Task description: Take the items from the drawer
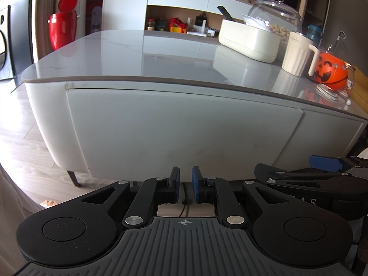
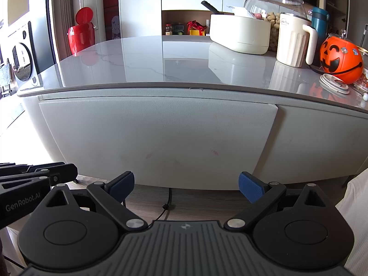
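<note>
- The left hand-held gripper (image 1: 185, 185) is hanging low in front of the drawer (image 1: 179, 131), its blue pads drawn nearly together with only a thin gap, and nothing is sitting between them.
- The right hand-held gripper (image 2: 186, 185) is hovering just beside it, jaws spread wide and gripping nothing (bare floor and a dark cable are showing through the gap).
- The drawer front is sitting flush and shut under the edge of the tabletop (image 2: 142, 62), a pale panel filling most of the cabinet face; its contents are not showing.
- Neither gripper is touching the panel; both are tilting downward toward its lower edge.
- Up on the glossy grey tabletop, a cream box (image 2: 239, 34) is standing at the far right, with a ribbed cream jug (image 2: 293, 43) beside it and an orange pumpkin bucket (image 2: 340, 62) further right.
- A glass-lidded jar (image 2: 273, 0) of nuts is rising behind the box.
- A red bin (image 2: 81, 35) is standing beyond the table's left end.
</note>
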